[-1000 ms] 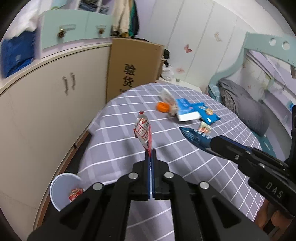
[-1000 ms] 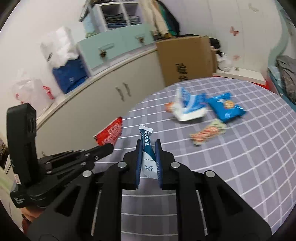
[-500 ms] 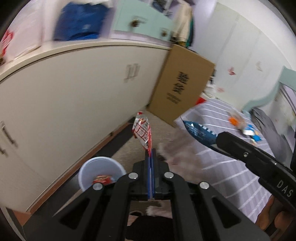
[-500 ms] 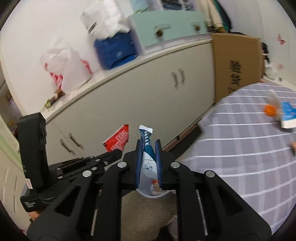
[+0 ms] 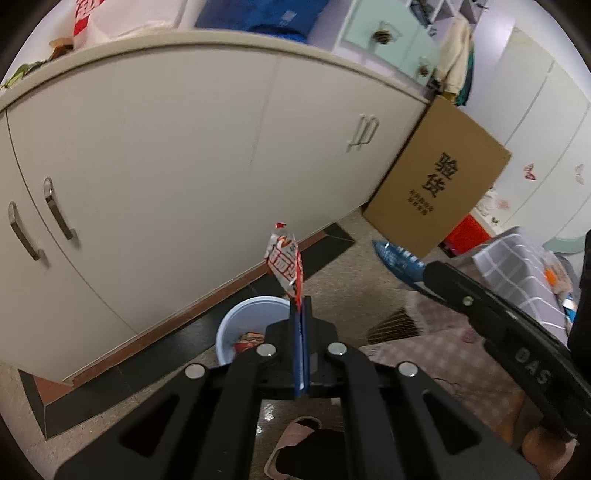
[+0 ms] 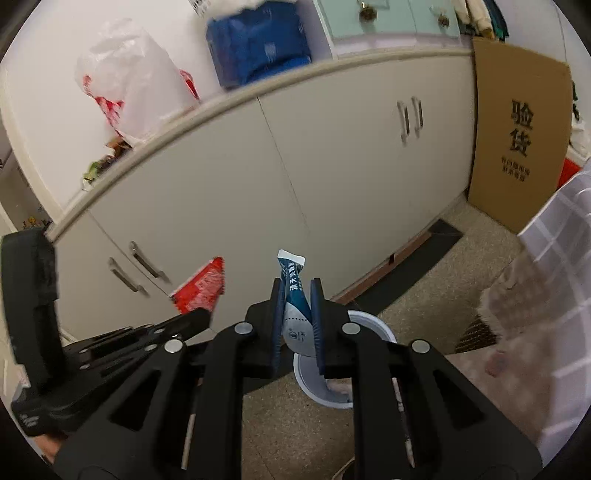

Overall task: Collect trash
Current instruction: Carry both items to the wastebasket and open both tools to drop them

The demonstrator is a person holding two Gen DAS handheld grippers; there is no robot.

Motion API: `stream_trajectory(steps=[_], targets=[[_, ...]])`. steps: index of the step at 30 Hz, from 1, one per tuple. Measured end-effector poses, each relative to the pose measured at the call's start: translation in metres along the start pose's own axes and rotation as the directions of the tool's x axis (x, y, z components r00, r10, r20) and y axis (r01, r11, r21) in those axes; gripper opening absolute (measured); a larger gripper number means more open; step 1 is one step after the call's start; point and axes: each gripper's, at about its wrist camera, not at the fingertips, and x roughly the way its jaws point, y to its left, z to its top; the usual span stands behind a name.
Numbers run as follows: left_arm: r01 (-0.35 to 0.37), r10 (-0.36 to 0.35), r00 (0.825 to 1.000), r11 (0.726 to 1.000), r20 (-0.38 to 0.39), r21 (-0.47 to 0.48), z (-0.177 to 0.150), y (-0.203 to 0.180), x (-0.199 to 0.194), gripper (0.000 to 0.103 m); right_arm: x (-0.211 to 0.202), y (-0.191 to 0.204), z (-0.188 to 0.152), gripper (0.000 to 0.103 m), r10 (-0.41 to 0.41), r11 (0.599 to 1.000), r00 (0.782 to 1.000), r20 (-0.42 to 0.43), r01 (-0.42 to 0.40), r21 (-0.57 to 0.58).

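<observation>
In the left wrist view, 2 metal handles (image 5: 40, 229) sit on the pale cabinet (image 5: 166, 177) at the far left, with a plastic bag (image 5: 110, 18) and a blue bundle (image 5: 258, 14) on its top. Lower down, the white bin (image 5: 236, 325) stands on the speckled floor (image 5: 351, 273) just off the cabinet's base, red trash lying inside it. The left gripper (image 5: 300, 306) is clenched on the red and white wrapper (image 5: 284, 262), which sticks up past the fingertips, above the bin's near rim as seen here. To the right, the right gripper (image 5: 424, 273) reaches in from the side with the blue wrapper (image 5: 395, 258) poking from its tip. Behind it a cardboard box (image 5: 436, 184) leans at the cabinet's end, and the grey checked tablecloth (image 5: 517, 266) shows at the far right.

In the right wrist view, the left gripper (image 6: 207, 314) enters from the left, red wrapper (image 6: 201, 286) at its tip. In the middle the right gripper (image 6: 297, 291) is grasping the blue wrapper (image 6: 293, 291) between both pads, the jaws having just eased slightly wider. The bin (image 6: 373, 325) lies directly beneath, partly hidden by the fingers. The box (image 6: 517, 136) and tablecloth (image 6: 554, 236) close the right side
</observation>
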Motion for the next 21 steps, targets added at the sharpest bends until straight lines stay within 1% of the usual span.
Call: stream_trajectory(steps=[2, 3, 8, 15, 19, 21], targets=[[-0.007, 0.006, 1.000, 1.000, -0.021, -0.014, 0.001, 0.006, 0.011, 0.001, 0.011, -0.002, -0.002, 0.033, -0.025, 1.000, 1.000, -0.011, 0.025, -0.004], [-0.012, 0.011, 0.999, 1.000, -0.030, -0.018, 0.001, 0.010, 0.015, 0.001, 0.014, -0.004, -0.003, 0.051, -0.022, 1.000, 1.000, -0.013, 0.022, 0.006], [-0.008, 0.007, 0.999, 1.000, -0.047, -0.020, -0.004, 0.013, 0.024, 0.001, 0.017, -0.008, -0.007, 0.052, -0.012, 1.000, 1.000, -0.027, 0.012, 0.011], [0.007, -0.007, 0.998, 1.000, -0.061, -0.008, -0.008, 0.007, 0.028, 0.001, 0.010, -0.008, -0.009, 0.053, -0.014, 1.000, 0.999, -0.031, 0.014, 0.012], [0.012, -0.012, 0.997, 1.000, -0.073, -0.002, -0.008, 0.003, 0.031, 0.001, 0.000, -0.008, -0.010, 0.053, -0.041, 0.999, 0.999, -0.001, 0.041, -0.008], [0.010, -0.010, 0.997, 1.000, -0.080, 0.005, -0.007, -0.002, 0.035, 0.001, -0.006, -0.008, -0.010, 0.055, -0.064, 0.998, 0.998, 0.026, 0.064, -0.018]])
